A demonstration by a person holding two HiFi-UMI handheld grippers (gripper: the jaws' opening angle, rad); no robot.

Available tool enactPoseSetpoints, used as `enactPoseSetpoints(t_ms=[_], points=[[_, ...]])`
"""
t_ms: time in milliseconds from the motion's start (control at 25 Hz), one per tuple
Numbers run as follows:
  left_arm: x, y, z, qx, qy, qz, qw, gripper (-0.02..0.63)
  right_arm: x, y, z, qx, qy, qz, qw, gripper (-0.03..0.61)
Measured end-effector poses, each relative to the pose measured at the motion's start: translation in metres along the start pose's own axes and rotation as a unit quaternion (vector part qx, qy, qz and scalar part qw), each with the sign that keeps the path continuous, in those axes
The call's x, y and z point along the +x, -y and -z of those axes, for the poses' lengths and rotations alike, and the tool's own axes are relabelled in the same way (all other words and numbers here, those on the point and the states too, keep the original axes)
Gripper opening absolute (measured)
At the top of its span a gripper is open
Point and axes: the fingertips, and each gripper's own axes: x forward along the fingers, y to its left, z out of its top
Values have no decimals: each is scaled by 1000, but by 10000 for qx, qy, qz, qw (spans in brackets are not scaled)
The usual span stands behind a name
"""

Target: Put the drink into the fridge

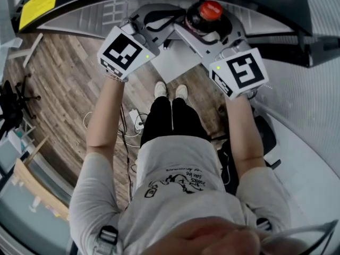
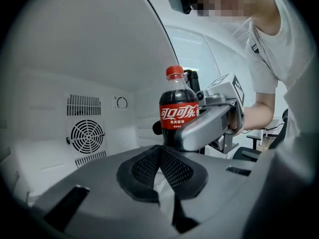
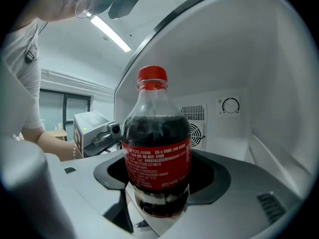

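Note:
A cola bottle point(image 1: 208, 14) with a red cap and red label stands upright between the jaws of my right gripper point(image 1: 204, 26), which is shut on its lower body. In the right gripper view the bottle point(image 3: 157, 153) fills the middle, with the white fridge interior point(image 3: 269, 108) right behind it. My left gripper point(image 1: 155, 24) hovers just left of the bottle, shut with nothing between its pads. From the left gripper view point(image 2: 159, 151) the bottle point(image 2: 178, 114) and the right gripper point(image 2: 212, 121) appear just beyond its tips, at the fridge mouth point(image 2: 50, 113).
On the fridge's back wall sit a round fan grille point(image 2: 86, 136), a slotted vent point(image 2: 83, 105) and a dial point(image 2: 121, 102). Below me are the wooden floor point(image 1: 64, 89), loose cables point(image 1: 135, 122) and a black office chair base point(image 1: 11, 105) at the left.

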Motion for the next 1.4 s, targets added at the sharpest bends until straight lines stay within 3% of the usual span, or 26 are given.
enactPoseSetpoints(t_ms=[960, 1400], points=[[21, -58, 17, 189, -741, -373, 9964, 2, 52, 55, 1, 400, 214, 377, 9983, 324], [19, -68, 49, 367, -1480, -606, 9864, 2, 64, 60, 10, 412, 144, 371, 9984, 324]])
